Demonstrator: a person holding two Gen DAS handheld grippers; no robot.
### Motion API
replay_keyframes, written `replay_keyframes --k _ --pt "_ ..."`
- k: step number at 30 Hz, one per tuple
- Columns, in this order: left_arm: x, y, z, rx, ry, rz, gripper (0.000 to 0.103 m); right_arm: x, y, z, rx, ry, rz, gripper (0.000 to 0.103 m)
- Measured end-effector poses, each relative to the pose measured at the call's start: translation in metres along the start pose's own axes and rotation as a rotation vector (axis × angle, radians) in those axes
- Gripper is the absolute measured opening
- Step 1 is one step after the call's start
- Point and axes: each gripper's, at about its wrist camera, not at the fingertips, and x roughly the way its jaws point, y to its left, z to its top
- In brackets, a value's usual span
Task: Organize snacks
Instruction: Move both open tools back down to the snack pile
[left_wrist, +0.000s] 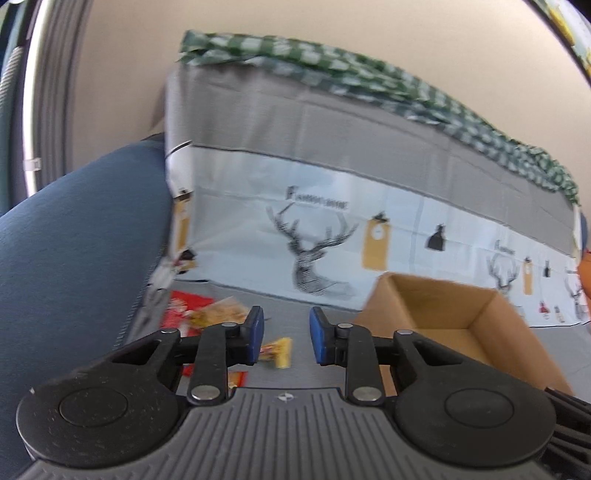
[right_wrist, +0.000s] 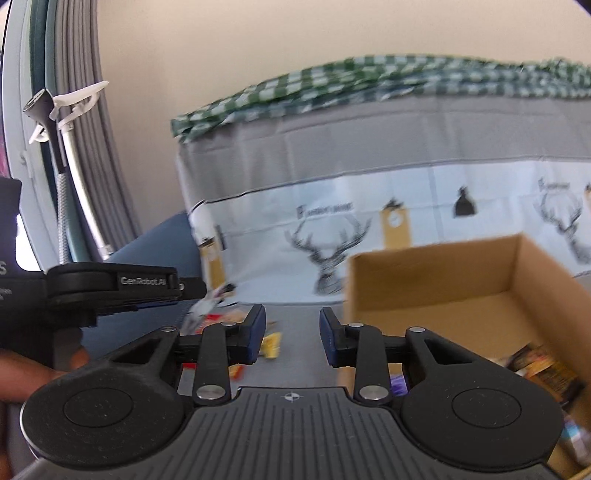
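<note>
Two views, both blurred. Left wrist: your left gripper (left_wrist: 286, 334) has a narrow gap between its blue pads, nothing in it; loose snack packets (left_wrist: 221, 317) lie on the grey surface ahead-left, and the open cardboard box (left_wrist: 436, 306) stands to the right. Right wrist: your right gripper (right_wrist: 291, 334) is likewise narrowly parted and empty; the box, right, already contains packets (right_wrist: 543, 365).
</note>
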Motion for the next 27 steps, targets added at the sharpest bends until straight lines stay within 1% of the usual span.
replay_keyframes --k 2,4,10,16,18,22,27 --pt "0.006 0.011 -0.006 -0.004 0.009 0.028 0.028 0.008 0.01 -0.005 0.012 0.016 0.019 0.034" --pt "0.011 0.022 -0.01 -0.018 0.023 0.049 0.025 0.016 0.021 -0.01 0.017 0.03 0.034 0.034" --pt "0.016 0.043 -0.007 -0.06 0.02 0.114 0.025 0.044 0.037 -0.015 0.076 0.071 0.051 0.034" --pt "0.024 0.058 -0.003 -0.102 0.021 0.166 0.025 0.09 0.048 -0.018 0.126 0.101 0.03 0.034" --pt "0.027 0.06 -0.003 -0.113 0.024 0.174 0.025 0.11 0.05 -0.023 0.132 0.114 0.009 0.032" --pt "0.035 0.063 -0.001 -0.117 0.023 0.179 0.025 0.149 0.048 -0.033 0.188 0.159 -0.023 0.032" --pt "0.051 0.07 0.002 -0.138 0.025 0.178 0.025 0.191 0.036 -0.043 0.312 0.232 -0.055 0.036"
